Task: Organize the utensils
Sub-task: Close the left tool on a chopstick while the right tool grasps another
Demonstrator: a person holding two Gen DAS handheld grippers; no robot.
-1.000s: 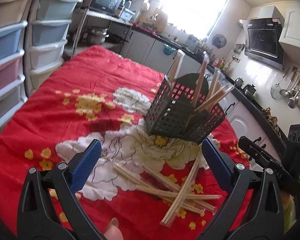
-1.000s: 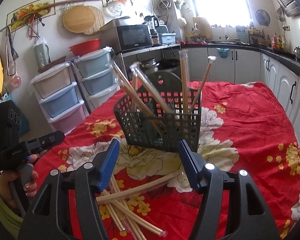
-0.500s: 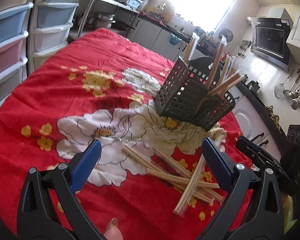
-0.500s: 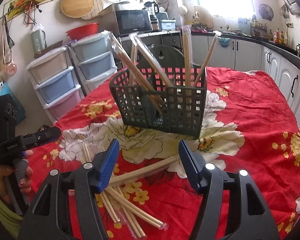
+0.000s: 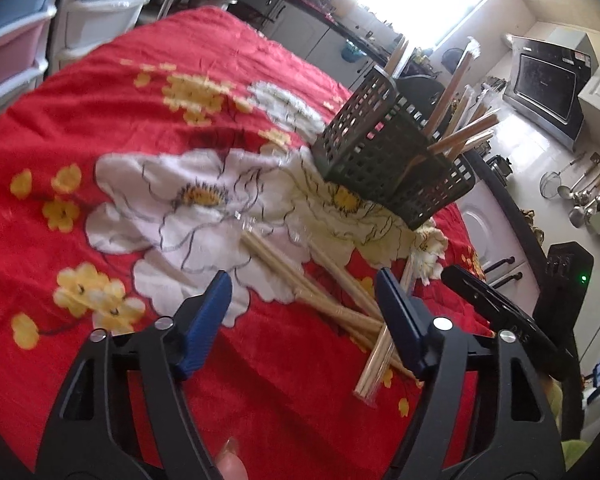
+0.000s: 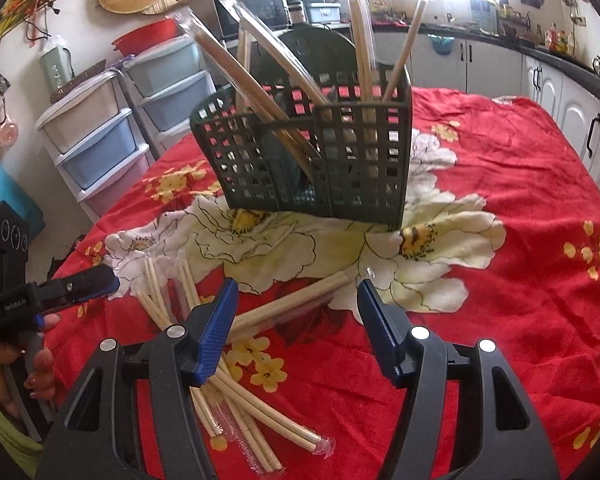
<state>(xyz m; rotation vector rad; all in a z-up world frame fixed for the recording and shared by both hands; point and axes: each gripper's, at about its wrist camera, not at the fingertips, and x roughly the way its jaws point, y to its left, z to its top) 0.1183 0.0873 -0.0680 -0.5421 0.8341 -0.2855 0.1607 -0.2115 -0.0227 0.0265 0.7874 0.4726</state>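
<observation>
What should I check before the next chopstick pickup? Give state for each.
1. Left gripper open and empty: ok.
2. Right gripper open and empty: ok.
3. Wrapped wooden chopstick pairs lie crossed in a pile on the red floral tablecloth; single pair isolated for a clean grasp: not ok.
4. One pair lies between the right gripper's fingers: ok.
5. Dark green perforated plastic utensil basket upright, with room among chopsticks already inside: ok.
6. Grippers clear of each other, left one seen at the right view's edge: ok.
</observation>
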